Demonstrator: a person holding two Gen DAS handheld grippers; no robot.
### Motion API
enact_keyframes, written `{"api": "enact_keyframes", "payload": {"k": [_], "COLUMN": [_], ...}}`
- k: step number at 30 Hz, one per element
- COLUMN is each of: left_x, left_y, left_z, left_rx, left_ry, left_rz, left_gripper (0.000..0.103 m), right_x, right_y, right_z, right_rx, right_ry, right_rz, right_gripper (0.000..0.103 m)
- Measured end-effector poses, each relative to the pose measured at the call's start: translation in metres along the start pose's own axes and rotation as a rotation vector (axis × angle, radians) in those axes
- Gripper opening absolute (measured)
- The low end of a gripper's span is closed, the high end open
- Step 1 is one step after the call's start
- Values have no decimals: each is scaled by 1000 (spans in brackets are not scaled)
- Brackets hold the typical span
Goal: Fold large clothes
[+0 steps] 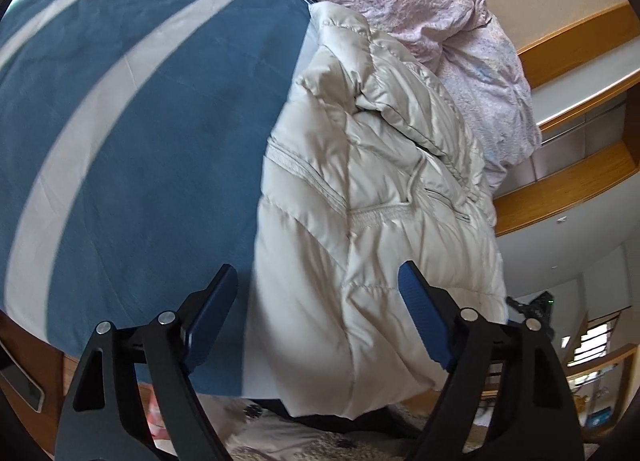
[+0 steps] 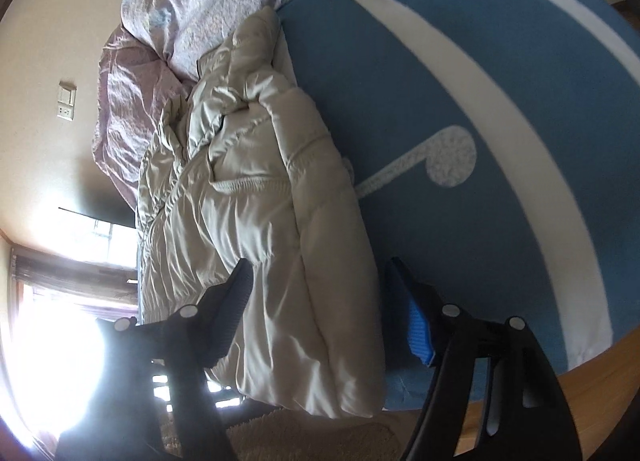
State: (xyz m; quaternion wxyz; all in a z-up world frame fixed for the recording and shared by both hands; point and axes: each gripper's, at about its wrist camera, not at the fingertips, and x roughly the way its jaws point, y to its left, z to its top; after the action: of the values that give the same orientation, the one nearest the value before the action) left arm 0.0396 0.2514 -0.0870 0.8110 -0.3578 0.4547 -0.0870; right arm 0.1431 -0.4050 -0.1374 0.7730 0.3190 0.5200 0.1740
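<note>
— Across the left wrist view, what lies where?

— Farthest left is the blue bedspread with its pale stripes, flat and bare, so that is the open room I have. Right of it lies the cream puffer jacket, bunched lengthwise, its near hem hanging over the near edge of the bed. Its left edge runs along the blue cloth; its right edge lies against the crumpled pink quilt. Beyond that come wooden shelves.

— And your left gripper?

— Spread wide, nothing pinched. The jacket's near hem sits between the fingers, nearer the right one; I can't tell whether that finger touches it.

— The other view?

— On the left there is a wall, a bright window, then the pink quilt and the jacket. To the right the bedspread is free, and a wooden bed edge runs past it at near right.

— The right gripper?

— Also standing apart, gripping nothing. It straddles the jacket's right fold near the hem; the left finger overlaps the fabric, the right finger stands over blue cloth.
</note>
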Motion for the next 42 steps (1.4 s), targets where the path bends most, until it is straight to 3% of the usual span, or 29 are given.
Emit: {"api": "enact_keyframes", "payload": {"k": [13, 25, 28, 31, 34, 36, 42], "left_x": [8, 9, 10, 11, 7, 0, -25], "left_y": [-5, -9, -11, -11, -9, -10, -17], "left_z": [-24, -42, -43, -42, -41, -39, -33], "left_rx": [-41, -58, -60, -64, -85, -84, -65], "left_ry": [44, 27, 22, 17, -8, -43, -132], "left_rz": [-125, -122, -92, -48, -47, -54, -87], "left_gripper": [77, 67, 58, 41, 23, 16, 12], "right_x": [9, 9, 10, 11, 4, -4, -27], "right_y": [11, 22, 21, 23, 30, 41, 65], "right_z": [-16, -34, -36, -38, -39, -39, -43], "right_rx": [-91, -142, -139, -141, -160, -189, -260], "right_ry": [70, 98, 92, 75, 28, -19, -138], "right_rz": [63, 57, 51, 41, 53, 63, 93], "right_gripper": [64, 60, 52, 32, 20, 18, 15]}}
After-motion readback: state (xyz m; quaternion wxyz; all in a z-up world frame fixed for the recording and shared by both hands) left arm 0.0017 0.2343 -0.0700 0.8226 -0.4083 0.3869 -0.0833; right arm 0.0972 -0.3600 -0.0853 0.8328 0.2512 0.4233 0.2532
